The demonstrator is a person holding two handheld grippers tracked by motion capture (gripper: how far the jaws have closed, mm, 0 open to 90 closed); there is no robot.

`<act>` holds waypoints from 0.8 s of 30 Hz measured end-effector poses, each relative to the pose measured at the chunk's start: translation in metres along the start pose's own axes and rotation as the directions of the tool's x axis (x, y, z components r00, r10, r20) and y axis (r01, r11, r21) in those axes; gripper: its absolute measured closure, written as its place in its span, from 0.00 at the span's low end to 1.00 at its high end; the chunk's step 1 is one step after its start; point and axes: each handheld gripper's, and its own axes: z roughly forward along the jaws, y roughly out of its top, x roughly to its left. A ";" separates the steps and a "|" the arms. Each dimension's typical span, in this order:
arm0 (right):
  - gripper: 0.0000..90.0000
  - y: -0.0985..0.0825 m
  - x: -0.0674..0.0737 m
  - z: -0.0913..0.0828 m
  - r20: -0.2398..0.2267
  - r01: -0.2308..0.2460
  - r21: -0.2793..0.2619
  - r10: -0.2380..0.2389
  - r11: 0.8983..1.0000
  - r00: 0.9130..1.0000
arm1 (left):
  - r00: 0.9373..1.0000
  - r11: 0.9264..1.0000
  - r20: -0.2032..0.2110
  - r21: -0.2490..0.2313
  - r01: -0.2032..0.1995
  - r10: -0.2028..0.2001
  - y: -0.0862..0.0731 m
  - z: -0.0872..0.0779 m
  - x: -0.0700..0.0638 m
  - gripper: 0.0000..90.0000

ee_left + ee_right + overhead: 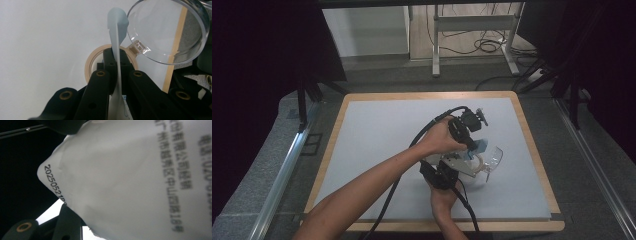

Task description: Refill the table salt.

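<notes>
- Pale blue and thin, a small packet (117,42) is seen edge-on in the left gripper view, clamped between the fully closed jaws of the left gripper (117,65).
- In the high view the packet (480,146) is found right of the middle of the surface (377,135), between the two hands and above a clear round dish (492,159).
- The left gripper (472,145) is held by the left hand (439,137), whose forearm crosses over from the lower left.
- The right gripper (464,167) is held from below by the right hand (443,192), just beside the left one.
- In the right gripper view a white printed face of the packet (130,182) is pressed close to the camera, with a date code along one rounded corner.
- The right gripper's jaws are set about half apart; they appear to be closed on the packet, though the contact itself is hidden by the packet.
- A roll of tan tape (90,65) is seen lying flat on the surface behind the left gripper's jaws.
- The clear dish (170,30) is seen tilted at the upper right of the left gripper view, with a small tab at its lower rim, just beside the packet.
- The wooden edge (175,50) of the surface is seen through the dish.
</notes>
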 end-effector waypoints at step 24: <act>0.61 0.002 0.000 0.000 -0.003 -0.022 -0.016 0.022 1.000 1.000 | 1.000 1.000 -0.008 0.000 -0.010 0.010 0.003 -0.002 -0.001 1.00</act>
